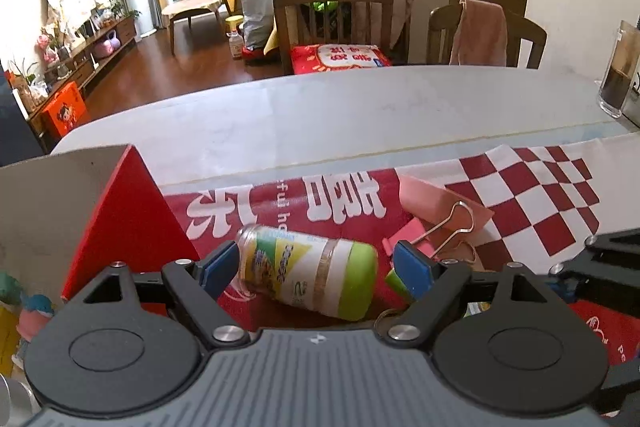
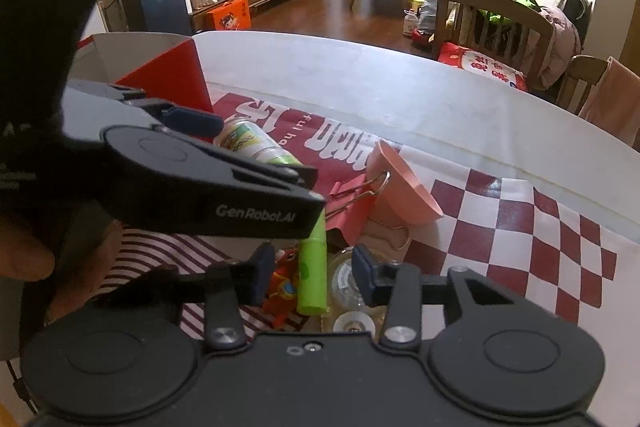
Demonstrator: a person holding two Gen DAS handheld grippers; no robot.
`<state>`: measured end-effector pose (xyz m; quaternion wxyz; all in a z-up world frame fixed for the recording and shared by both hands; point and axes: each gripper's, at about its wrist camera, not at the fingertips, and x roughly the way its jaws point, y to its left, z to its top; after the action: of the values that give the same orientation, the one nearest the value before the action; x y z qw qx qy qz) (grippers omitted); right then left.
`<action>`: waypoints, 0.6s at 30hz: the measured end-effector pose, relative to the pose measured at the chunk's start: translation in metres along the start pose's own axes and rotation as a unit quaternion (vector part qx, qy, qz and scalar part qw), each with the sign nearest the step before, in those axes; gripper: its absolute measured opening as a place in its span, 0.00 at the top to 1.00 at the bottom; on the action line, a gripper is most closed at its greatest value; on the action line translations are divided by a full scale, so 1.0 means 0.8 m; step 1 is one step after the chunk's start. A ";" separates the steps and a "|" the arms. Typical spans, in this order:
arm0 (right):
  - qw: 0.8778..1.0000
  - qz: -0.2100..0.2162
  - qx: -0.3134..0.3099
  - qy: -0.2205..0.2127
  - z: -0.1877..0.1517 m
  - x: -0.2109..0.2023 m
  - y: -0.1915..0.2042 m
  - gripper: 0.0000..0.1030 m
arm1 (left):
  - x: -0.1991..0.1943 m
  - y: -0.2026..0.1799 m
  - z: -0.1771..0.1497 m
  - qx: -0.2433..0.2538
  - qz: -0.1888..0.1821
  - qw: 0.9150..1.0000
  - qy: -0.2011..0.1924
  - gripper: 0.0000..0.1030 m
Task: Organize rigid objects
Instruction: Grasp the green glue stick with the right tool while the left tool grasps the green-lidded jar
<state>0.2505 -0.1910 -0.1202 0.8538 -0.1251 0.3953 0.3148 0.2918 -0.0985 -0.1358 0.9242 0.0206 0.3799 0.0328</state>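
The left tool (image 1: pixel 316 265) is spread open, its blue pads (image 1: pixel 412 267) standing on either side of a small bottle (image 1: pixel 308 273) with a green cap and a yellow-green label; the left pad sits close to the bottle's clear base, though contact cannot be judged, and the right pad stands apart from the cap. The bottle lies on its side on a red printed cloth (image 1: pixel 360 195) that covers the near part of the white desk (image 1: pixel 360 107). Just right of the bottle, behind the right pad, lies a pink binder clip (image 1: pixel 420 239) with wire handles, and beyond it, touching it, a pink bowl (image 1: pixel 436 203) tipped on its side. To the left stands an open red box (image 1: pixel 128 223) with pale inner walls. At the far right edge of the desk is a glass (image 1: pixel 618 75) holding something dark. The right tool (image 2: pixel 314 273) is also open, with nothing between its pads; it hovers near a green tube (image 2: pixel 314 275) that lies upon a clutter of small things, among them an orange toy figure (image 2: pixel 282 287) and clear round lids (image 2: pixel 348 283). From this side the left tool shows as a large black body above the bottle (image 2: pixel 256 145), near the red box (image 2: pixel 176 75).
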 end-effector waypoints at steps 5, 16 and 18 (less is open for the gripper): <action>1.000 0.000 0.000 0.003 0.000 0.005 0.001 0.62 | 0.004 0.000 0.002 0.010 0.005 1.000 -0.008 0.18; 1.000 -0.016 -0.004 0.000 0.001 0.008 0.005 0.83 | 0.005 -0.008 -0.006 0.031 0.013 0.999 -0.019 0.11; 1.000 -0.014 -0.006 -0.001 0.000 0.007 0.007 0.86 | 0.004 -0.006 -0.007 0.026 0.010 0.999 -0.020 0.14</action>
<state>0.2498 -0.1845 -0.1241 0.8577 -0.1351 0.3912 0.3051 0.2902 -0.1030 -0.1420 0.9303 0.0488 0.3621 0.0319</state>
